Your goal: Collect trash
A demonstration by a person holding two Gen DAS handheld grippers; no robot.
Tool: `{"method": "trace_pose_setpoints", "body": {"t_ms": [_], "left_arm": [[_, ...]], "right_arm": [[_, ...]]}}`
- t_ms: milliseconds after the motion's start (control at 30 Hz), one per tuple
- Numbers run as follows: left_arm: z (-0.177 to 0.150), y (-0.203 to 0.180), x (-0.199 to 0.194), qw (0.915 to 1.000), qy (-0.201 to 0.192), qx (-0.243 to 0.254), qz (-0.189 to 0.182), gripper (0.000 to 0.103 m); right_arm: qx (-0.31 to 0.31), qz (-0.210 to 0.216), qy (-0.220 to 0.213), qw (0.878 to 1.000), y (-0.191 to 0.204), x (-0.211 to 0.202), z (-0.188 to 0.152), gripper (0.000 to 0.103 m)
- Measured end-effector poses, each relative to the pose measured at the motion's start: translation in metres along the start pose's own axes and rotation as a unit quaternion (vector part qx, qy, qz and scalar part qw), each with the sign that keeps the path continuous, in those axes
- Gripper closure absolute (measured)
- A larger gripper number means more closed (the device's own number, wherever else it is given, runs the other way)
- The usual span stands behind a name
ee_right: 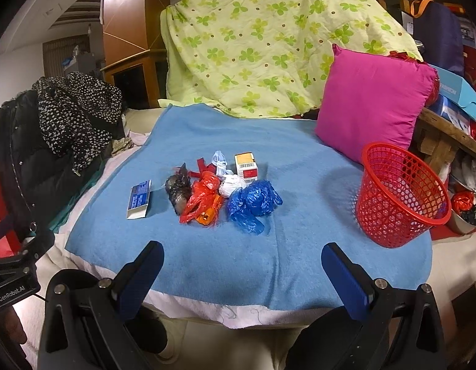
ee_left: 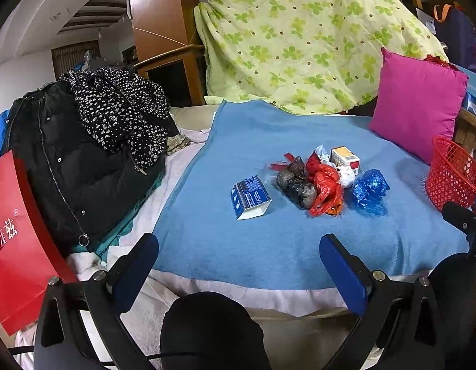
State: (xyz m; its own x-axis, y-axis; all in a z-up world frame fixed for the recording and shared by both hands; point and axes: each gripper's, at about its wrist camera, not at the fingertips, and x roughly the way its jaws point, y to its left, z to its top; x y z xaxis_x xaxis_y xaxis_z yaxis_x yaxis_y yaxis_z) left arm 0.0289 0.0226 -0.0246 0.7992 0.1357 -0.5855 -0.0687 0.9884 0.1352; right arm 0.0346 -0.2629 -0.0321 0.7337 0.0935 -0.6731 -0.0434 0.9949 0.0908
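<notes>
While both grippers hang at the near edge of the blue blanket (ee_right: pixel 238 265), neither touches any of the trash. The left gripper (ee_left: pixel 238 262) has its blue-padded fingers spread wide apart with nothing between them, and the right gripper (ee_right: pixel 242 269) is spread the same way, also empty.

Out on the middle of the blanket the trash lies in a loose cluster. Farthest left is a blue and white carton (ee_right: pixel 140 199), lying on its side a little apart from the rest. To its right sits a grey-black plastic bag (ee_right: pixel 178 189), wadded up, touching a crumpled red plastic bag (ee_right: pixel 202 200). Right of that is a crumpled blue plastic bag (ee_right: pixel 253 203). Behind these, on the far side, are a white wad of plastic (ee_right: pixel 230 185) and a small box with a yellow top and red label (ee_right: pixel 245 166), standing upright.

The red mesh basket (ee_right: pixel 401 194) stands on the right end of the blanket, tilted slightly, well apart from the trash, and looks empty. Just behind it a pink cushion (ee_right: pixel 373 101) leans up at the far right. A green clover-print quilt (ee_right: pixel 268 40) is draped at the far side, and a pile of dark coats (ee_left: pixel 84 154) lies off the blanket to the left, beside a red paper bag (ee_left: pixel 16 246).
</notes>
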Motion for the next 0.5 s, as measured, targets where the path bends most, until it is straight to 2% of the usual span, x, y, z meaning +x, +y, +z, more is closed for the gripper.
{"method": "trace_pose_setpoints", "body": {"t_ms": [500], "left_arm": [[0.001,-0.005,0.012,0.9999,0.015,0.006,0.002,0.000]], "right_arm": [[0.002,0.003,0.004,1.000,-0.002,0.011,0.003,0.000]]}}
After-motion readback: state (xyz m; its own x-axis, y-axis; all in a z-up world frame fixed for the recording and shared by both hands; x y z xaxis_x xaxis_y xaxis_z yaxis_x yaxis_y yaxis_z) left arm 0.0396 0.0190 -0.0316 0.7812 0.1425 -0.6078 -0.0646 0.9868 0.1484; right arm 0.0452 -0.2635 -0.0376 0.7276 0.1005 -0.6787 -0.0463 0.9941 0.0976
